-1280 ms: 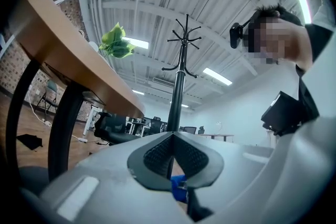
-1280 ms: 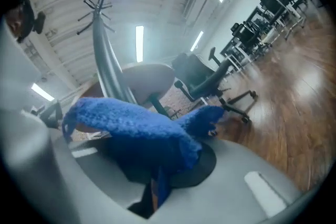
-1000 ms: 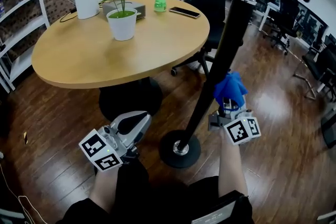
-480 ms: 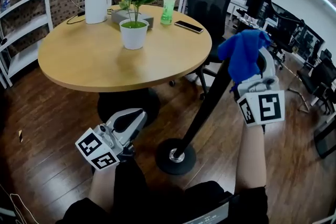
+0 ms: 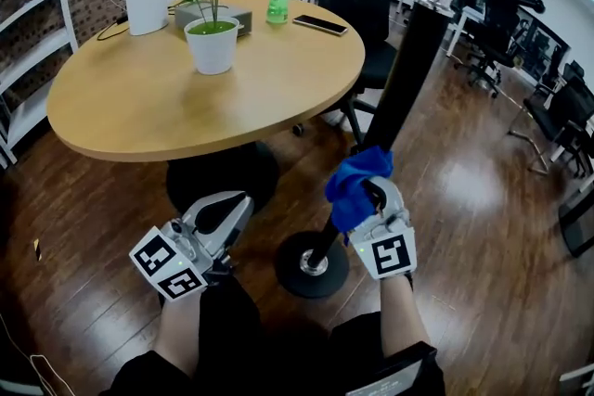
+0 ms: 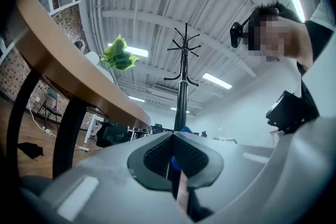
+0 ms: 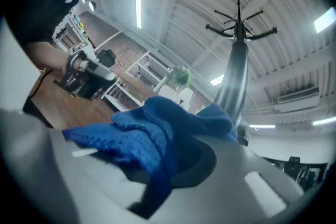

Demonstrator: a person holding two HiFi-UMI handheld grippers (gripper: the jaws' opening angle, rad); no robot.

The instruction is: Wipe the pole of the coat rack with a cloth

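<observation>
1. Low on the tall black metal coat-rack pole, whose top is cut off in the head view, a crumpled blue knitted cloth covers the jaw tips of the right gripper.
2. The right gripper's jaws clamp the cloth. The left gripper, left of the pole, has its jaws pressed together and empty.
3. The cloth touches the pole.

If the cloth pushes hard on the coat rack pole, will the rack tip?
Possibly: the coat rack is tall and thin on a small round base, so a sideways push high up may tilt it. The blue cloth bunches loosely, so it is probably floppy.
</observation>
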